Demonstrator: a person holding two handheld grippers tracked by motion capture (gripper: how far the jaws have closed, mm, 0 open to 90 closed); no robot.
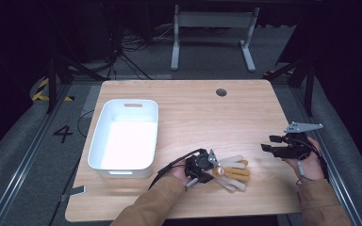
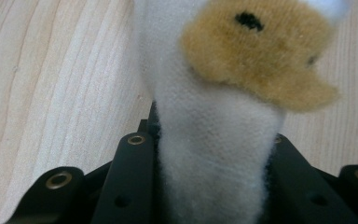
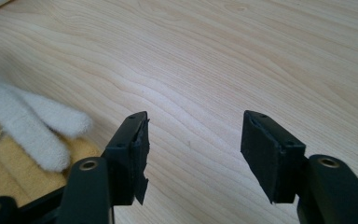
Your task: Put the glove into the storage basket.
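Plush toy [image 1: 230, 173], cream and tan, lies on the bench [image 1: 193, 108] close to the near edge, a little right of the middle. Your left gripper [image 1: 213, 165] sits over the toy's left end, and its jaws are clamped onto it. In the left gripper view a cream limb of the toy comes up between the two black jaws, pressed from both sides, with a tan patch carrying a dark spot just above the grip. The toy's pale and tan limbs spread to the right of that gripper, resting on the wood.

Your right gripper [image 1: 269, 143] hovers near the right edge of the bench, well apart from the toy, with its jaws pointing left toward the middle. The right gripper view shows those jaws [image 3: 193, 149] standing wide apart with bare wood between them; they hold nothing. At the lower left of that view you can see the toy's cream and tan limbs, beside the left jaw but not between the pads.

A white bin [image 1: 102, 123] with a handle slot in its far wall stands on the left half of the bench, reaching almost to the left edge. Its inside is too brightly lit to read. It stands near your left hand [image 1: 181, 172] but apart from the toy.
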